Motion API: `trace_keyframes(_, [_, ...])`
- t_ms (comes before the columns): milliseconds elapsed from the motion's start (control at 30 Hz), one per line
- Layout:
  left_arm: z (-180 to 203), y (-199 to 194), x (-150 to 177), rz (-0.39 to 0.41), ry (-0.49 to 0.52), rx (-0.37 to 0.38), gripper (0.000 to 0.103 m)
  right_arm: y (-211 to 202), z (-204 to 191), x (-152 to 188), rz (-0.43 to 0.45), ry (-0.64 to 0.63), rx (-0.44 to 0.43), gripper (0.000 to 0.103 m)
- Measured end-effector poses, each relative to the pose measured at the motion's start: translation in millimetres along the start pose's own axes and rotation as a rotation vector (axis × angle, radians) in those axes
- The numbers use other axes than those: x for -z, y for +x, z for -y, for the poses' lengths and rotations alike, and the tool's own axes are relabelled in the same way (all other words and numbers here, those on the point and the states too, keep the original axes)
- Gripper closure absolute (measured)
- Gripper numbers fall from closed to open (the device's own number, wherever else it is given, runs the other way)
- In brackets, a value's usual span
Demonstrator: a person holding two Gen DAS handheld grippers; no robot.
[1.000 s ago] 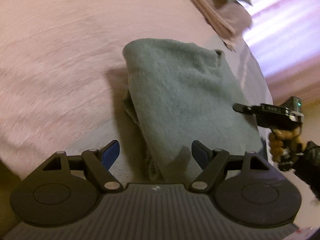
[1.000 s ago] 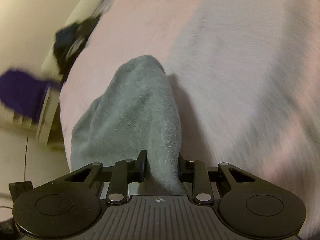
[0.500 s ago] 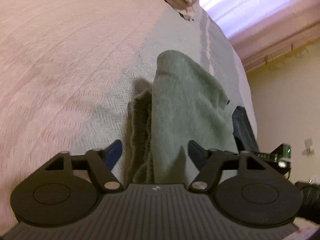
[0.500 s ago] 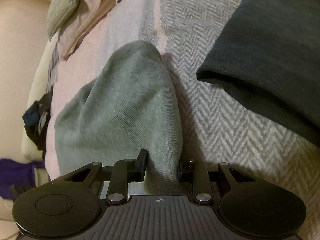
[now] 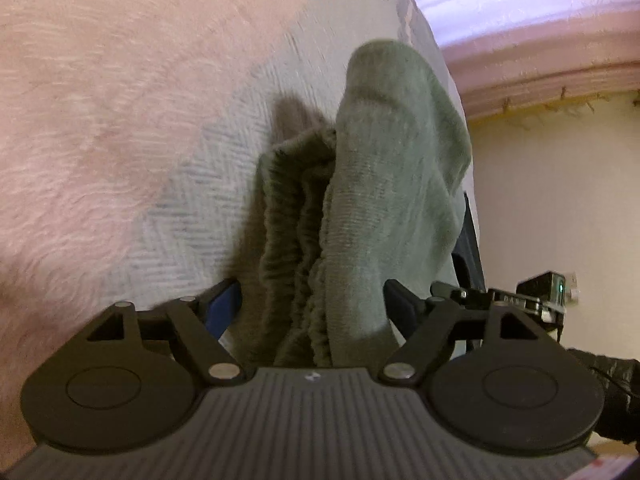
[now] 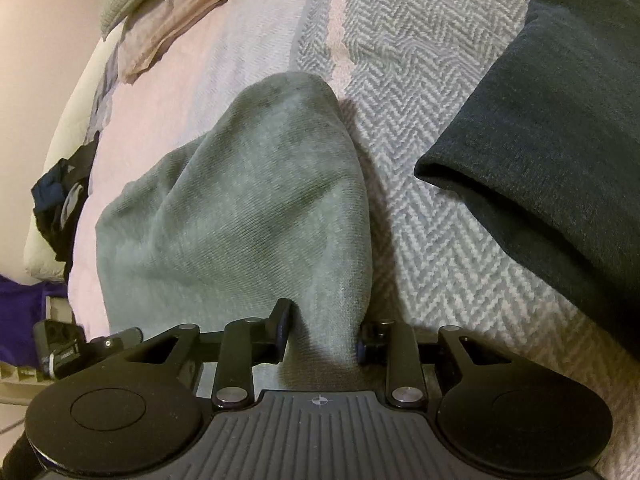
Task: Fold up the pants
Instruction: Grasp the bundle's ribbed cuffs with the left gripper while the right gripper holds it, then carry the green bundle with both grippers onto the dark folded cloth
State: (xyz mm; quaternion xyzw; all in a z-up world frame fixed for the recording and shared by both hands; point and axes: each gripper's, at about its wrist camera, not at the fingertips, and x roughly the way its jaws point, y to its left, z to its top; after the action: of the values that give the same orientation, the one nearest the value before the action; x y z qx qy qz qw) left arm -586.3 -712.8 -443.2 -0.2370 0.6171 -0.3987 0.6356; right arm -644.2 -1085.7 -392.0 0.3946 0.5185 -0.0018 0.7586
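Pants (image 6: pixel 248 208), grey-green and folded into a thick bundle, sit on a bed covered by a pale herringbone bedspread (image 6: pixel 420 92). Seen from the right wrist, the right hand-held gripper (image 6: pixel 322 330) has its fingers pressed against a narrow ridge of the pants' fabric, clamped on it. From the left wrist, the left hand-held gripper (image 5: pixel 312 304) has its fingers spread wide on either side of the pants (image 5: pixel 360 200), whose ribbed waistband layers bunch between them; the fingers stand apart rather than pinching. A dark folded garment (image 6: pixel 560 112) lies on the bedspread just right of the pants. Loose clothes (image 6: pixel 172 4) are heaped at the bed's far corner.
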Motion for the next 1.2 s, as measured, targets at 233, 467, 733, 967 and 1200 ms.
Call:
trace_keyframes(233, [14, 6, -4, -0.061, 0.026, -0.022, 0.058, -6, -1, -9, -0.01, -0.106, -0.021, 0.045])
trace_keyframes(467, [26, 5, 1, -0.059, -0.003, -0.089, 0.06, 11, -2, -23, -0.073, -0.171, -0.076, 0.044])
trace_keyframes(733, [29, -14, 11, -0.073, 0.019, -0.104, 0.064, -6, 1, -9, -0.004, -0.08, -0.066, 0.076])
trace_keyframes(967, [45, -41, -8, -0.109, 0.103, -0.041, 0.065, -65, -41, 33, 0.168, 0.04, -0.011, 0.081])
trace_keyframes(1200, [111, -46, -57, -0.271, 0.321, 0.016, 0.065, -126, -70, 71, 0.365, 0.226, 0.007, 0.081])
